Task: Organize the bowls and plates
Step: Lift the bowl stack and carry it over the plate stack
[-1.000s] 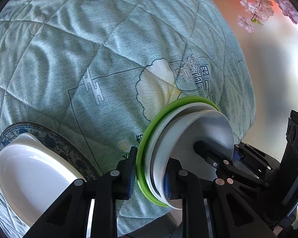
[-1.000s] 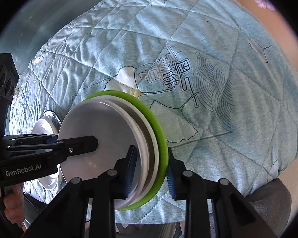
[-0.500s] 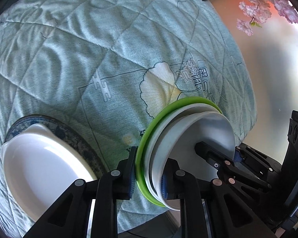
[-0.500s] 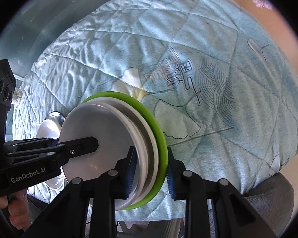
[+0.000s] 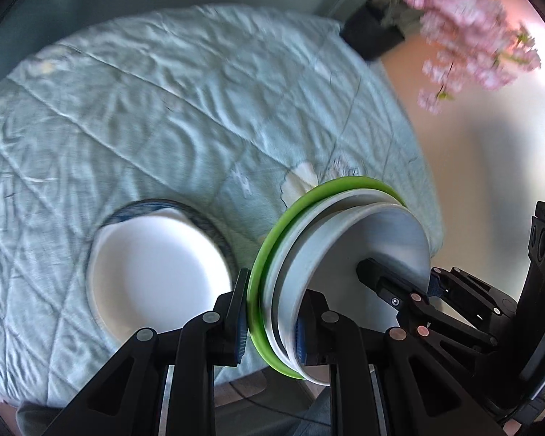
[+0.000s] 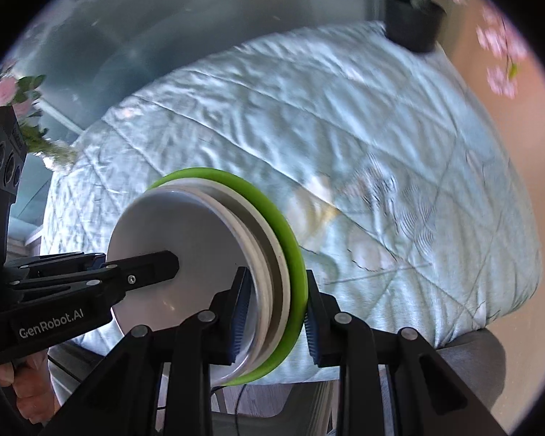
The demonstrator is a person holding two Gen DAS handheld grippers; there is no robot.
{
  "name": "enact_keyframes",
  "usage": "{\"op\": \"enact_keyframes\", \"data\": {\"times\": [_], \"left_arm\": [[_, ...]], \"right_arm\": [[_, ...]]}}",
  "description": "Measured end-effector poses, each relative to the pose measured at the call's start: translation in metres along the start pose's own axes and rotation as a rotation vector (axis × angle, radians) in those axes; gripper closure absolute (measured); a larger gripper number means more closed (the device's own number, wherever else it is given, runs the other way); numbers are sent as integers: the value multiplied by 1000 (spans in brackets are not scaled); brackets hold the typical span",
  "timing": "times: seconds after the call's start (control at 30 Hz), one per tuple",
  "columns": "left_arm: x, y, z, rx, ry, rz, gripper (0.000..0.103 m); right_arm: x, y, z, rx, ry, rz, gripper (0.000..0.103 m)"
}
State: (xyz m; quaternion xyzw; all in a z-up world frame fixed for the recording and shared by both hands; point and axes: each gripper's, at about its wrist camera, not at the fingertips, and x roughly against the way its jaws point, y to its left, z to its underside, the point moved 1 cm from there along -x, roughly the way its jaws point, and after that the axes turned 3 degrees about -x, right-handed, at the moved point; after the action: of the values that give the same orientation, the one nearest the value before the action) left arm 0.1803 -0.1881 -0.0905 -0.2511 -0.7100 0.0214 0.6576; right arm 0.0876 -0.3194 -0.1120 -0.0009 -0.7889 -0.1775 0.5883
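Note:
A stack of a green plate (image 5: 272,239) with white plates and a white bowl (image 5: 378,232) nested on it is held on edge above the table. My left gripper (image 5: 269,316) is shut on one rim of the stack. My right gripper (image 6: 276,312) is shut on the opposite rim, where the green plate (image 6: 287,225) and white bowl (image 6: 185,232) also show. A white dish (image 5: 156,272) sits on a blue patterned plate (image 5: 214,225) on the table, to the left of the held stack.
The table wears a light blue quilted cloth (image 5: 163,116) with a printed leaf motif (image 6: 374,196). A black pot (image 6: 414,25) with pink blossoms (image 5: 465,25) stands at the far corner. A peach wall lies to the right.
Both grippers have lifted the stack up and back from the cloth. The white dish on the blue plate now lies closer to the middle of the left wrist view.

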Motion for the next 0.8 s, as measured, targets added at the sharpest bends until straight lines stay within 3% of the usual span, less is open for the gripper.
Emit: {"op": "enact_keyframes", "data": {"times": [0.17, 0.33, 0.6, 0.8], "left_arm": [[66, 19, 18, 37, -99, -21, 86], [92, 46, 40, 102, -129, -42, 86], [92, 93, 76, 183, -108, -45, 86], [76, 114, 86, 205, -82, -51, 86]], "right_arm": [[35, 45, -5, 73, -51, -25, 77], [42, 81, -4, 135, -55, -54, 77], [23, 122, 12, 191, 15, -67, 77], [4, 134, 18, 201, 59, -60, 77]]}}
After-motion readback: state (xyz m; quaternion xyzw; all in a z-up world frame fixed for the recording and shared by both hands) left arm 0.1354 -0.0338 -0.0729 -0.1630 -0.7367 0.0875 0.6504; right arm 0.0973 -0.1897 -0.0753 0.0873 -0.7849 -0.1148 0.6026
